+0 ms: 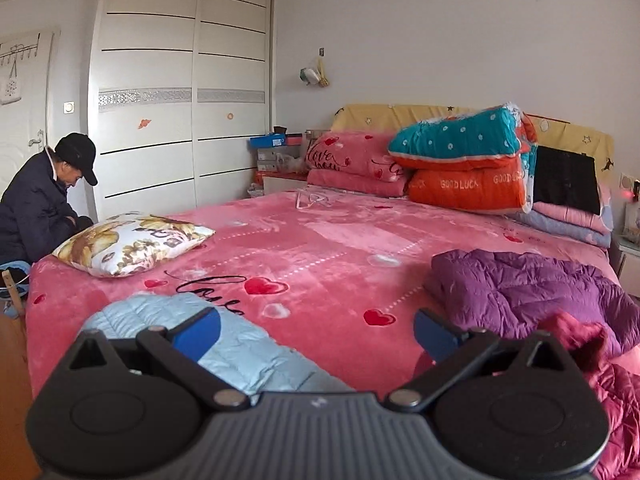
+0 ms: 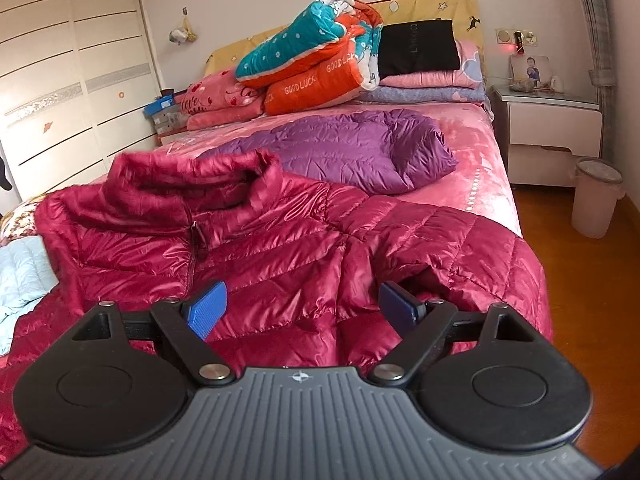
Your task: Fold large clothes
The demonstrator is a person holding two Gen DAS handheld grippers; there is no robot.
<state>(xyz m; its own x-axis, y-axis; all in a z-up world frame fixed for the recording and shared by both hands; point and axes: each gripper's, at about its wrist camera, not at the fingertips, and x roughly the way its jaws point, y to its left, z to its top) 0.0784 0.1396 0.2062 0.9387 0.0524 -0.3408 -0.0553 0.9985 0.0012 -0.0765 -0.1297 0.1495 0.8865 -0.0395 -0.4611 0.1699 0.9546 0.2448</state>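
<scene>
Left gripper: black two-finger left gripper [image 1: 316, 330] with blue pads, jaws spread wide, holding nothing; it hangs over the pink fleece bedspread with red hearts [image 1: 320, 248].
Right gripper: black two-finger right gripper [image 2: 304, 308] with blue pads, jaws spread wide, holding nothing; it hangs just above the front of the crimson jacket.
Crimson jacket: crimson quilted down jacket [image 2: 280, 248], spread front-up across the near edge of the bed, collar toward 12 o'clock, one sleeve draped off the side at 3 o'clock.
Purple jacket: purple quilted down jacket [image 2: 352, 148], crumpled, at 12 o'clock beyond the crimson collar.
Blue jacket: pale blue quilted down jacket [image 1: 224, 344], at 9 o'clock of the crimson one, under the left finger.
Floral pillow: white and gold floral pillow [image 1: 132, 242], at 10 o'clock in the left view.
Bedding: folded orange and teal quilts [image 2: 316, 60], stacked at the headboard.
</scene>
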